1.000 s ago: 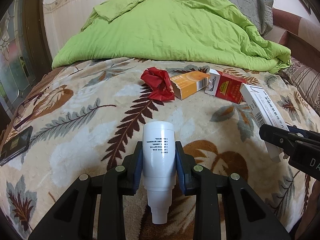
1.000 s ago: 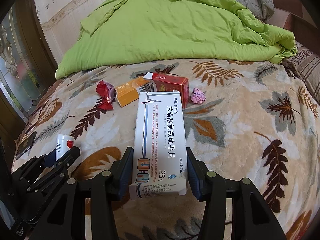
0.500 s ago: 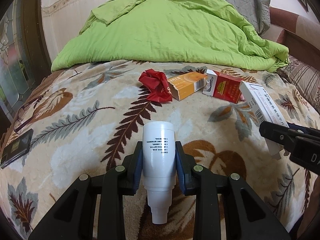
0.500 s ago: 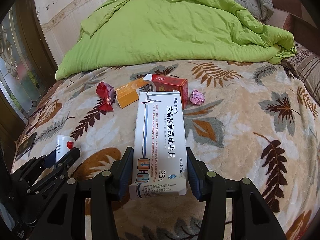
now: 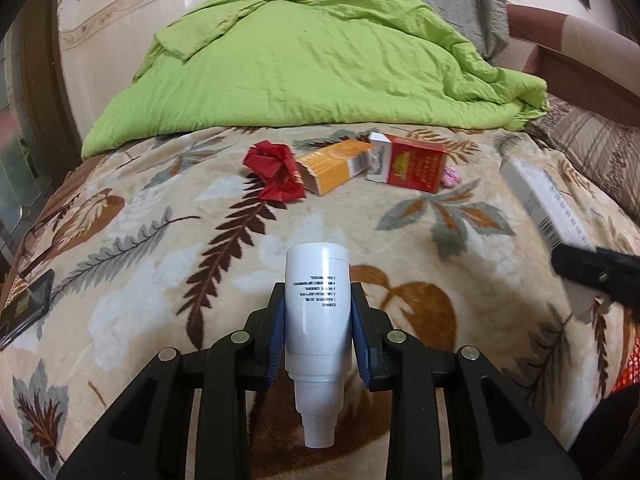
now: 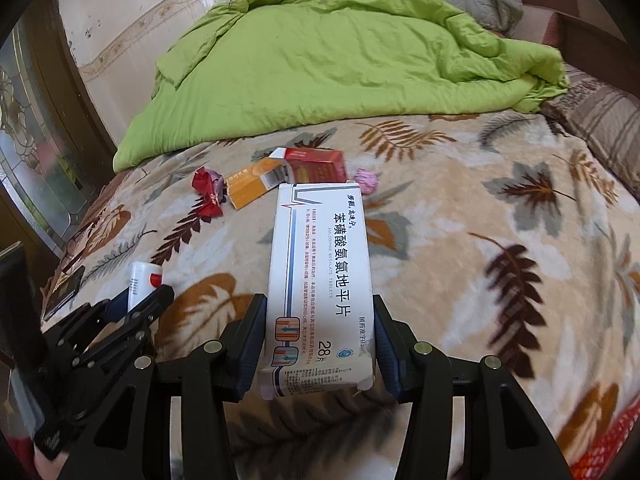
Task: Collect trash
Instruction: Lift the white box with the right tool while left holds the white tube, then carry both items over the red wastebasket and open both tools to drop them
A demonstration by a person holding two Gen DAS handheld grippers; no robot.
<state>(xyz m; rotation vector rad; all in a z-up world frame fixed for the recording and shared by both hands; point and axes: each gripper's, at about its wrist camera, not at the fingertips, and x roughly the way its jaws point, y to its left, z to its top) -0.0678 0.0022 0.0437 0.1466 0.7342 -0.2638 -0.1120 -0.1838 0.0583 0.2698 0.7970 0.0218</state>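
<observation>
The trash still lying on the leaf-patterned bed blanket (image 5: 120, 280) is a crumpled red wrapper (image 5: 276, 174), an open orange carton (image 5: 336, 166), a red carton (image 5: 412, 164) and a small pink wad (image 5: 451, 176), clustered near the green quilt (image 5: 320, 68). The left gripper (image 5: 318, 320) has its blue-padded fingers (image 5: 276, 340) clamped narrowly on a white plastic bottle (image 5: 318, 308), nozzle toward the camera. The right gripper (image 6: 320, 332) has its fingers (image 6: 382, 344) set wider, pressed on both long edges of a white cardboard tablet box (image 6: 322, 276). A dark phone (image 5: 24, 312) lies at the bed's left edge.
</observation>
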